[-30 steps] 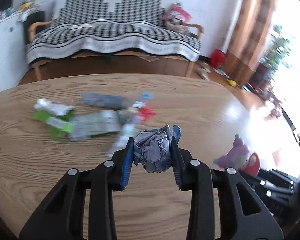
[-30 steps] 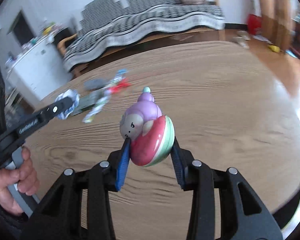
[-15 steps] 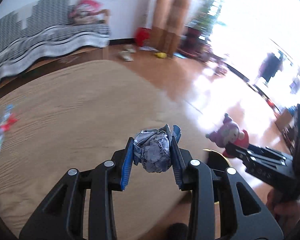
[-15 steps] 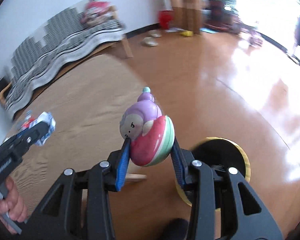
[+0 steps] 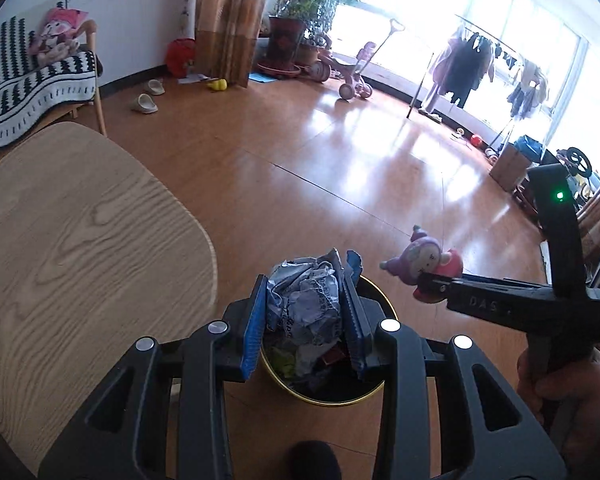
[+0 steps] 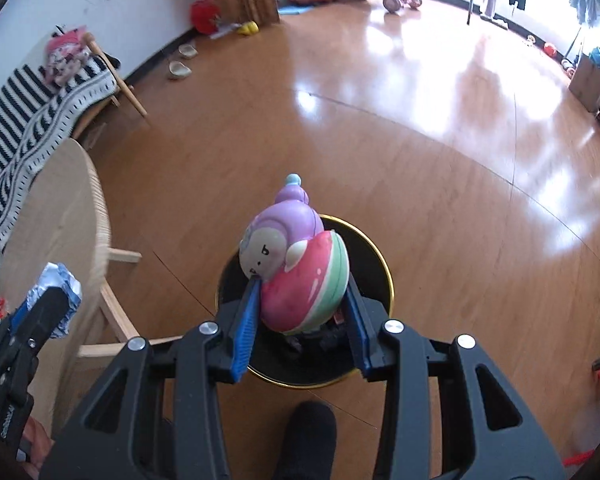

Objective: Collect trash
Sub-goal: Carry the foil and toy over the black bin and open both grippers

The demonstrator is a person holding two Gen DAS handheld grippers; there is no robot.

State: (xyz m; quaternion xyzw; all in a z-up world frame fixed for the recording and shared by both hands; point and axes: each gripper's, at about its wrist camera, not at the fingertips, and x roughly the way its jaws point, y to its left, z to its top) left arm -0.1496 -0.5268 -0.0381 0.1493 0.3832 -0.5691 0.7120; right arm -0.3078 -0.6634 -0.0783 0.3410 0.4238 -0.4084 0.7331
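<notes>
Gold-rimmed black bin [image 5: 374, 390] on the open wood floor [image 5: 340, 168], wrappers inside — left gripper [image 5: 305, 320] pinching a crumpled paper ball [image 5: 302, 300] above it, right gripper [image 6: 300, 312] clamping a toy figurine [image 6: 294, 256] — table edge [image 5: 204, 240] beside.

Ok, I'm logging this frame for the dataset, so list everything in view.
paper wad: 1, grey-white, crumpled, in the left gripper above the bin
toy: 1, purple and pink-green, in the right gripper above the bin
bin: 1, black with gold rim, on the floor, trash inside
table: 1, light wood, left of the bin
sofa: 1, black-white cover, by the wall
slippers: 2, pale, on the floor
left gripper: shut
right gripper: shut
</notes>
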